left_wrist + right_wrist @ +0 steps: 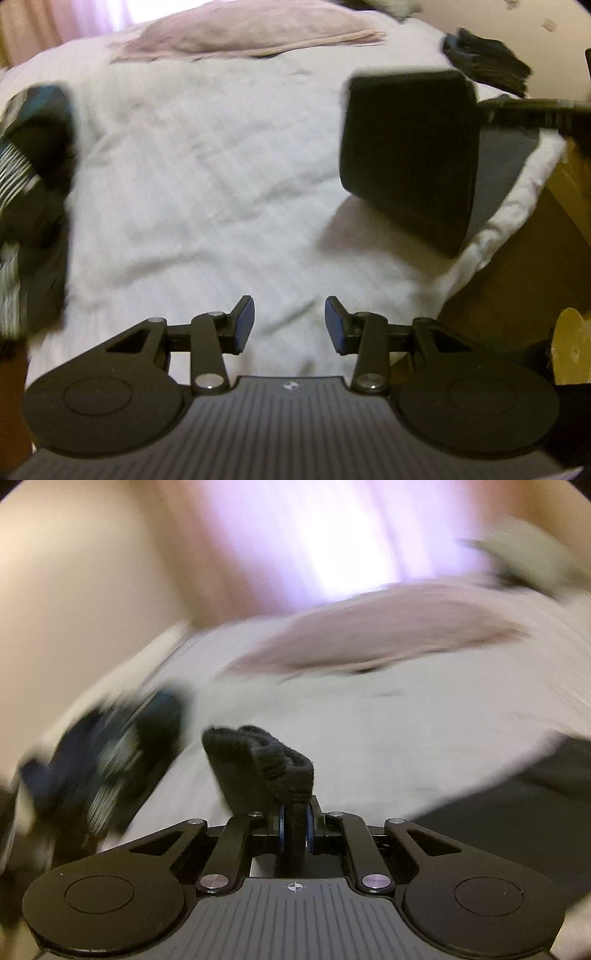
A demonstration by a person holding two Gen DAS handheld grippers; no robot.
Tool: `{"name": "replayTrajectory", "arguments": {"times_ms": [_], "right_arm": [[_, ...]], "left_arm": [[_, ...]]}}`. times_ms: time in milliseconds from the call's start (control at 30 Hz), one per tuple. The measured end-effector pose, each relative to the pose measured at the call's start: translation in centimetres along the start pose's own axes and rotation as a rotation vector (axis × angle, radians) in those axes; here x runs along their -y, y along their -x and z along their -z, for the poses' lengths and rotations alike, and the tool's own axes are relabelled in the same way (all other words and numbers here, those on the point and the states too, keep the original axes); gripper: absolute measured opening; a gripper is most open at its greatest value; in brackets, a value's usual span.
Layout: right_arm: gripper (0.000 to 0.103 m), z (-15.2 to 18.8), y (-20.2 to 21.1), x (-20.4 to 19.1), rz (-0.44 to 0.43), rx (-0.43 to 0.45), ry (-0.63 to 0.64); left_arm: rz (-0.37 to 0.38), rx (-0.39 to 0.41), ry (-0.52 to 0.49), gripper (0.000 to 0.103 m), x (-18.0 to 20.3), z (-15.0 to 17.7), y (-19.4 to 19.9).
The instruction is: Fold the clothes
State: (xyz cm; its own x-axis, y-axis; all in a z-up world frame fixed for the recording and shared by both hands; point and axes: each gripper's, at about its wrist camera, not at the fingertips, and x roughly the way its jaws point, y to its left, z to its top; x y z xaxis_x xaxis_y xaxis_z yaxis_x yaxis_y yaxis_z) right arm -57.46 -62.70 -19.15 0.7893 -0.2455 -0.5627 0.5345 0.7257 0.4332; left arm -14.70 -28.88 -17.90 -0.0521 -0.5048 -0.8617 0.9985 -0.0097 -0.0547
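Observation:
A folded black garment point(406, 158) hangs above the right side of the white bedspread point(207, 184). My right gripper point(491, 110) comes in from the right edge and holds its top corner. In the right wrist view the right gripper point(294, 827) is shut on the black garment point(258, 768), whose thick hem is pinched between the blue pads. My left gripper point(290, 325) hovers over the near part of the bed, open, with only bedspread showing between its fingers.
A heap of dark and striped clothes point(33, 184) lies at the bed's left edge. A pink folded cloth point(251, 33) sits at the far end, and more black clothing point(484, 62) at the back right. A grey piece point(509, 158) lies near the right edge, with brown floor point(517, 277) beyond.

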Motion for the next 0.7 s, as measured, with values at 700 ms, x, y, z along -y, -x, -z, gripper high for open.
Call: {"name": "replayTrajectory", "arguments": {"times_ms": [700], "right_arm": [[0.008, 2.5, -1.1, 24.6, 0.213, 0.058, -0.667]], "left_arm": [[0.249, -0.046, -0.355, 0.040, 19.6, -16.6, -11.7]]}}
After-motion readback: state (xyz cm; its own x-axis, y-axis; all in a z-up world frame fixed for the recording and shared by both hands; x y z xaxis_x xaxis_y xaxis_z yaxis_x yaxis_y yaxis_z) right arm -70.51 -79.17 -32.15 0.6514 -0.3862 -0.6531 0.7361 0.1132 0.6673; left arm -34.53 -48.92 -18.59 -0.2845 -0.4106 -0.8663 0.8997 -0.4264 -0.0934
